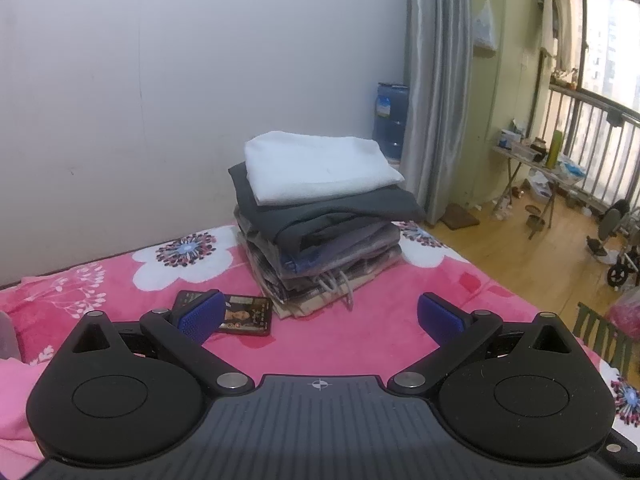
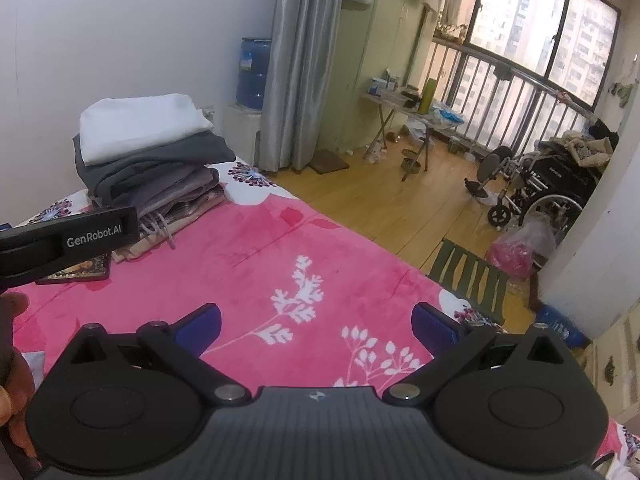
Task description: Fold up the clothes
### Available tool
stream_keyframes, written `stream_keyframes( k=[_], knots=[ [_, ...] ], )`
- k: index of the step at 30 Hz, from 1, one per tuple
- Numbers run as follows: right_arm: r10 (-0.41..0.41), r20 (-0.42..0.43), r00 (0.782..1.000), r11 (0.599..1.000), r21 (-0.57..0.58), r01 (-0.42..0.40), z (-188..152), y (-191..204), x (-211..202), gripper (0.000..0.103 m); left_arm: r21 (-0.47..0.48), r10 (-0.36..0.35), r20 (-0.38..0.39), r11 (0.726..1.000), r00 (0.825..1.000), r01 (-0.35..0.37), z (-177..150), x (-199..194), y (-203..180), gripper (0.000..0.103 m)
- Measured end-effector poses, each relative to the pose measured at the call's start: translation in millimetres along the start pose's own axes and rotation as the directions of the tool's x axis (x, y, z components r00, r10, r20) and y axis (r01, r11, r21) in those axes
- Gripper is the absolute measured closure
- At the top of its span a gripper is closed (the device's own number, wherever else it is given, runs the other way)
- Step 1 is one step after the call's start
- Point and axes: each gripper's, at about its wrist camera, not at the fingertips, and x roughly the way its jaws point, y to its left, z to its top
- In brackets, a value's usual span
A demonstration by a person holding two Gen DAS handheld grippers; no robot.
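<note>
A stack of folded clothes (image 1: 320, 216) sits at the far end of the pink flowered bed (image 1: 360, 340), with a white piece (image 1: 320, 164) on top and grey ones under it. It also shows in the right wrist view (image 2: 152, 160) at the left. My left gripper (image 1: 320, 316) is open and empty, held above the blanket in front of the stack. My right gripper (image 2: 316, 326) is open and empty above the bare blanket (image 2: 280, 264). The left gripper's body (image 2: 68, 240) shows at the left edge of the right wrist view.
A phone (image 1: 236, 314) lies on the blanket left of the stack. A white wall runs behind the bed. A blue water jug (image 2: 252, 72) and grey curtain (image 2: 296, 64) stand beyond. Right of the bed: wood floor, a green stool (image 2: 472, 276), a wheelchair (image 2: 540, 188), a folding table (image 2: 412, 108).
</note>
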Motion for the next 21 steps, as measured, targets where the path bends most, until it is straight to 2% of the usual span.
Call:
stream_keyframes(
  k=[7, 14, 21],
  knots=[
    [0.025, -0.003, 1.000, 0.999, -0.022, -0.026, -2, 8, -2, 0.000, 0.004, 0.016, 0.002, 1.000, 1.000, -0.016, 1, 0, 3, 0.000],
    [0.087, -0.024, 0.996, 0.989, -0.114, -0.089, -6, 32, -1, 0.000, -0.001, 0.063, 0.022, 0.998, 0.998, -0.062, 3, 2, 12, 0.000],
    [0.099, -0.050, 0.994, 0.985, -0.138, -0.105, -8, 44, 5, 0.000, 0.014, 0.081, 0.033, 0.997, 0.996, -0.082, 2, 3, 16, 0.000]
  ],
)
